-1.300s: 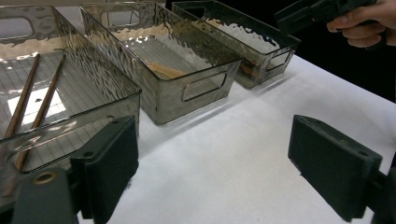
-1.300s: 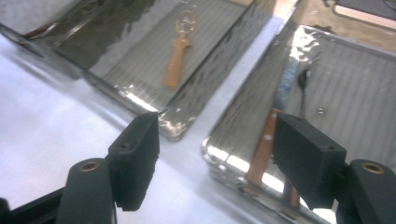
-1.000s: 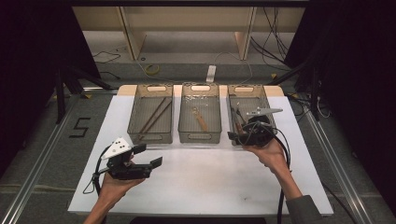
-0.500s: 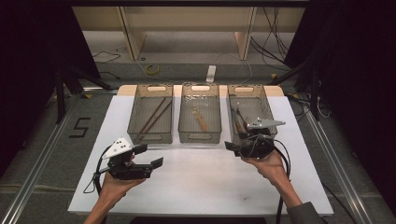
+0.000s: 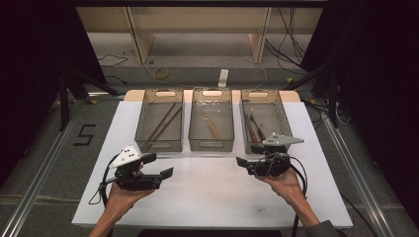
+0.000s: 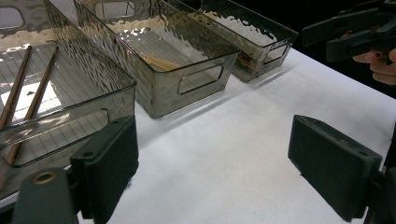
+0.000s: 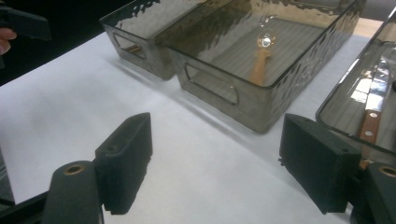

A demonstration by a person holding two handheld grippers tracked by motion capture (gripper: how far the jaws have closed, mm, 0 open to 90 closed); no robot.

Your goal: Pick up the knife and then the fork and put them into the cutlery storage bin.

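the right gripper [image 5: 245, 157] hangs over the white sheet [image 5: 212, 192], jaws wide and just been opening, nothing between them. the knife bin [image 5: 264, 121] sits just beyond it, the knives [image 5: 253, 129] inside. the left gripper [image 5: 158, 165] gapes too, empty, chopstick bin [image 5: 159, 121] ahead.

A white table top [image 5: 316, 197] sits on a grey carpeted floor [image 5: 44, 148], a black number 5 [image 5: 85, 134] marked at its left. Beyond stands a pale wooden shelf unit [image 5: 197, 24], cables [image 5: 291, 44] trailing over the floor beside it, and deep darkness closes in on both sides
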